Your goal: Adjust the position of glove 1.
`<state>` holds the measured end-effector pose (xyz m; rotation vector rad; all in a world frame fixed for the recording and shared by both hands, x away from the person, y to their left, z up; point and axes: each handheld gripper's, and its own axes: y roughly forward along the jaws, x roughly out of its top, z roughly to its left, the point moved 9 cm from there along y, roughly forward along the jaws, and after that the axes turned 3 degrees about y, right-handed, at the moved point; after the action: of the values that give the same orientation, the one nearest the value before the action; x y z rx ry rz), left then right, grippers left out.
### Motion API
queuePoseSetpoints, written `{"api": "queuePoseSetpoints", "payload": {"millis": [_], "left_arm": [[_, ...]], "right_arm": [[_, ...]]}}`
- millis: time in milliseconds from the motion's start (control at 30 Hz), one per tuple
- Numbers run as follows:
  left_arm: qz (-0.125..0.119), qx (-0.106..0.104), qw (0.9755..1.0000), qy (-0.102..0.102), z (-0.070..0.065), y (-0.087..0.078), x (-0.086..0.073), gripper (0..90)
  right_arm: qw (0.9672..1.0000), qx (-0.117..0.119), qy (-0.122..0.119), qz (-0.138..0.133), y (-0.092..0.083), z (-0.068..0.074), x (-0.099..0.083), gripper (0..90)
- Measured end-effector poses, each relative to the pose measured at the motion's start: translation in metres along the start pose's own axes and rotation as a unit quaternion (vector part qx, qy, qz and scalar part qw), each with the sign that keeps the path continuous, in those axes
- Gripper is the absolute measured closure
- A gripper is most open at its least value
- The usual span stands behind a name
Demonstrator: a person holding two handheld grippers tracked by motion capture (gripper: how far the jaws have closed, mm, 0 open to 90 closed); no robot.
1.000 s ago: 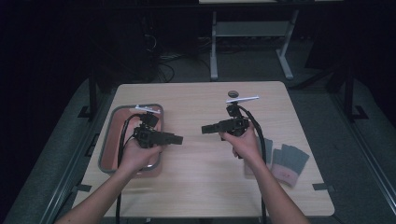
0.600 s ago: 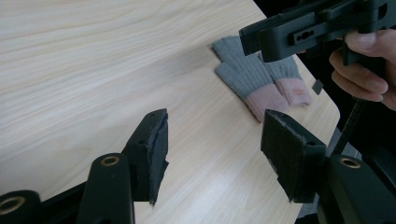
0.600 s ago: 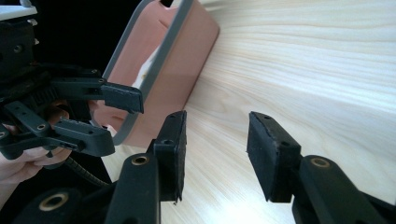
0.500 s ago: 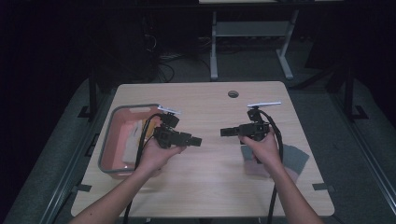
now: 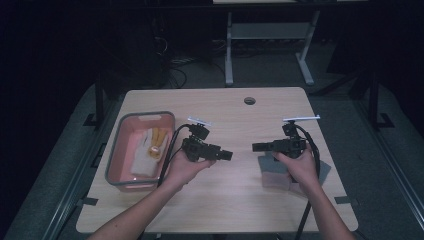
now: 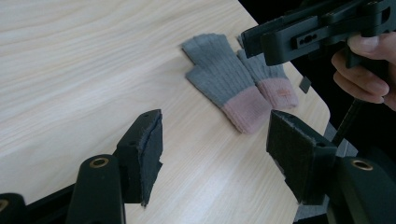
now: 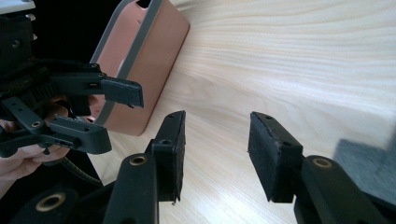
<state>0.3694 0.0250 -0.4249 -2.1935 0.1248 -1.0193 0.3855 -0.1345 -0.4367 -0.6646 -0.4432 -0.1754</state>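
Observation:
Two grey knit gloves with pink cuffs lie side by side near the table's right edge, partly under the right hand in the high view. My left gripper points right at them over the table's middle. Its jaws have just been opening, and nothing is between them. Facing it, my right gripper hovers above the gloves, open and empty. A corner of grey glove shows at that view's right edge. Each gripper view shows the other gripper ahead: the right one, the left one.
A pink bin with a grey rim stands at the table's left and holds white and yellow cloth pieces; its side wall is in the right gripper view. A round hole sits near the far edge. Bare wood separates the grippers.
Both hands have shifted right across the table. The left gripper has left the bin for the table's middle, and the right hand now covers part of the gloves.

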Motion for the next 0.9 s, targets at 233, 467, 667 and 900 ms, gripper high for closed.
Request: {"api": "queuePoseSetpoints", "payload": {"millis": [233, 467, 667, 900], "left_arm": [[0.003, -0.013, 0.9999, 0.011, -0.012, 0.014, 0.001, 36.1], [0.011, -0.025, 0.9994, 0.019, -0.022, 0.031, 0.003, 35.4], [0.013, -0.03, 0.9991, 0.027, -0.029, 0.041, 0.005, 34.3], [0.017, -0.033, 0.9988, 0.032, -0.035, 0.045, 0.004, 33.4]], "right_arm": [[0.9999, -0.013, 0.008, -0.006, -0.017, -0.014, -0.009, 56.0], [0.999, -0.041, 0.014, -0.011, -0.035, -0.034, -0.019, 56.4], [0.9975, -0.067, 0.019, -0.016, -0.05, -0.049, -0.027, 57.1], [0.9946, -0.102, 0.007, -0.016, -0.061, -0.063, -0.036, 57.7]]}}
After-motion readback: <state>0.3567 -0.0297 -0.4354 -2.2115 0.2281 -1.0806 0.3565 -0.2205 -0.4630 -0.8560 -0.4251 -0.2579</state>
